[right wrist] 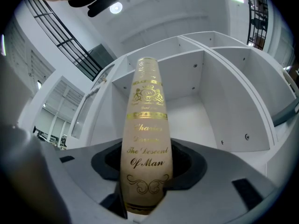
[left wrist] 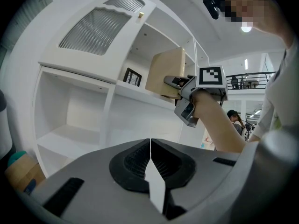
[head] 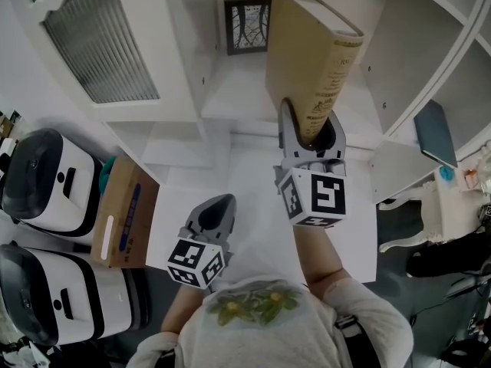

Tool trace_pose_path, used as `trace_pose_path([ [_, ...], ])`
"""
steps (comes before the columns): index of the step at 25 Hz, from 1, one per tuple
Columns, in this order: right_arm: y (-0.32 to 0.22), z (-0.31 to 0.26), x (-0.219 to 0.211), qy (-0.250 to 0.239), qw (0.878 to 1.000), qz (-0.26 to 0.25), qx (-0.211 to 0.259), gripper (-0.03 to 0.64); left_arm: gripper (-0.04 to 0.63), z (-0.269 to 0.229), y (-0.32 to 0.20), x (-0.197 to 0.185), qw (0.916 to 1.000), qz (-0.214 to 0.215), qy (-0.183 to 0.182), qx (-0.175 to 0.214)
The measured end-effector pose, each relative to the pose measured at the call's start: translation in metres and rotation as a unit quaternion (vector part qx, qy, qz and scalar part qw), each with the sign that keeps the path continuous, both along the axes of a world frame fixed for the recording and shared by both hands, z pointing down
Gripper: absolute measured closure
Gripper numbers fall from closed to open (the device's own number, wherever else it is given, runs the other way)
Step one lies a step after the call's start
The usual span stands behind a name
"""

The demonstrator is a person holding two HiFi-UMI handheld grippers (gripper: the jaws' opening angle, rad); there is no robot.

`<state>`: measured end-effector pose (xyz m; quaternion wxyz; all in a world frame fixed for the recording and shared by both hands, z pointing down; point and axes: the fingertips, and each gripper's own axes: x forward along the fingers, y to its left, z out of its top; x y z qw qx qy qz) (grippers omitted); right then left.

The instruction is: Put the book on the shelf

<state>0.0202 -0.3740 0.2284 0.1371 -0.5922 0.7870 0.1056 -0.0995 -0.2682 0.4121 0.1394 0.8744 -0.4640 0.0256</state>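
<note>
A tan hardback book [head: 307, 60] with gold lettering on its spine [right wrist: 145, 143] stands upright in my right gripper [head: 309, 133], whose jaws are shut on its lower end. The book is held up in front of an open compartment of the white shelf unit [head: 245, 98]; in the right gripper view the empty compartment [right wrist: 196, 115] lies straight behind the spine. My left gripper [head: 211, 217] hangs lower and to the left, jaws shut with nothing between them [left wrist: 150, 157]. From the left gripper view the book [left wrist: 166, 73] and the right gripper [left wrist: 194, 94] show at shelf height.
A small framed picture [head: 247, 25] stands at the back of the compartment. A slatted cabinet door [head: 100, 41] is at the upper left. A cardboard box [head: 123, 213] and two white-and-black appliances [head: 46, 175] sit on the floor at left. A dark flat item [head: 435, 133] lies on a right shelf.
</note>
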Motion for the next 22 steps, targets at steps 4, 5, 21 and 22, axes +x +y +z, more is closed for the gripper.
trace_pose_path([
  [4,-0.007,0.000,-0.001,0.001,1.000,0.003,0.003,0.391,0.565,0.000,-0.003,0.002,1.0000,0.003,-0.001,-0.001],
  [5,-0.008,0.000,-0.001,0.001,1.000,0.004,0.004,0.391,0.565,0.001,-0.003,0.002,1.0000,0.003,-0.002,-0.001],
  [21,0.008,0.008,0.001,-0.011,0.999,-0.044,0.022,0.367,0.565,-0.005,-0.003,0.012,0.9998,0.018,-0.009,0.003],
  [22,0.012,0.011,0.002,-0.014,0.998,-0.053,0.021,0.367,0.565,-0.006,-0.002,0.013,0.9997,0.020,-0.009,0.004],
])
